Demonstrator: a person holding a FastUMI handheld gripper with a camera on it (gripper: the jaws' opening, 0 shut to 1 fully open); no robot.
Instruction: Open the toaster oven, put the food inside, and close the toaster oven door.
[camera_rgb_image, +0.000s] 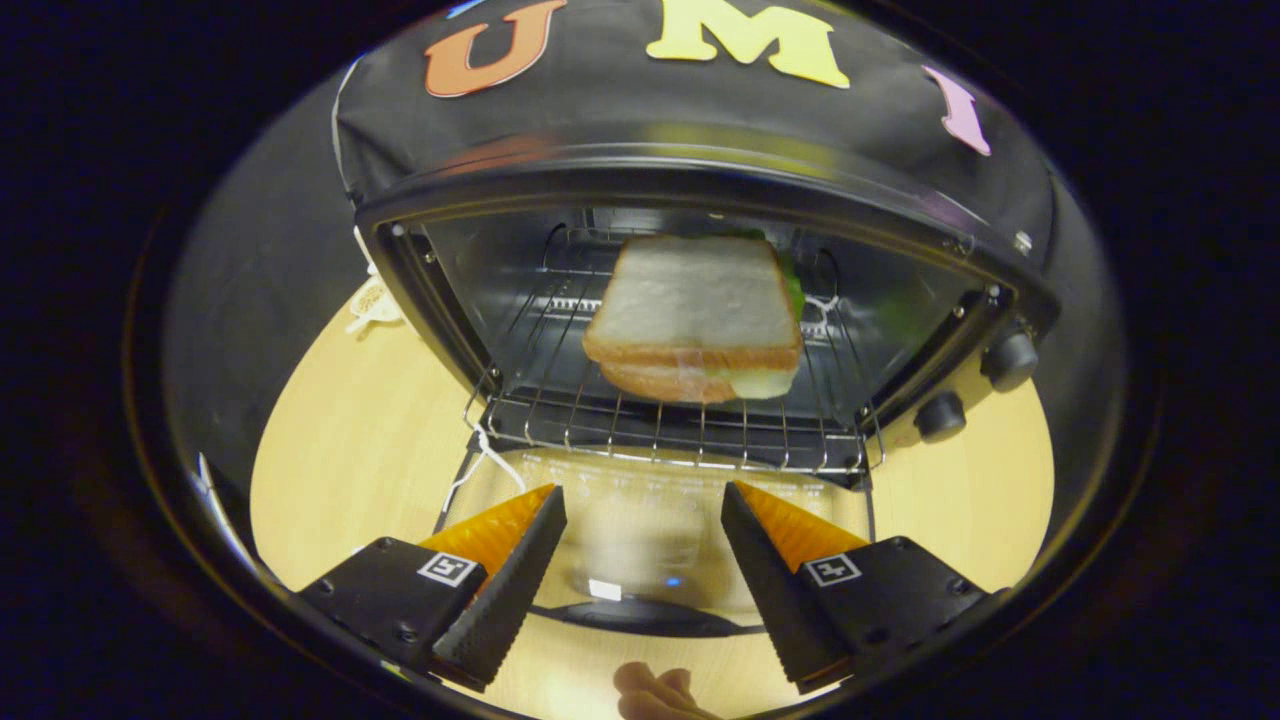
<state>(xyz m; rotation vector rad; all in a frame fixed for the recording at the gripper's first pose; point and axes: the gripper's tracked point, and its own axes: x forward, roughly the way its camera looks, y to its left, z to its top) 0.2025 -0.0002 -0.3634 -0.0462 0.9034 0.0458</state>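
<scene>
Orange-and-black fingers (643, 560) stand wide apart, holding nothing; between and just beneath them we see the lowered glass door (640, 530), its dark handle (650, 617) at the near edge, long axis running left to right; beyond, the sandwich (695, 315) rests on the wire rack (660, 435) inside the toaster oven (700, 180) on the wooden surface (350, 450); closing, we judge, means lifting that handle away and upward.

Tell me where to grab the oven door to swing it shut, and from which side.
Take the dark handle along the door's free edge, nearest the gripper. The glass door lies folded down flat, hinged at the oven mouth, so come from below the handle and lift. The fingers stand open, empty, above it. The sandwich sits on the rack inside.
</scene>
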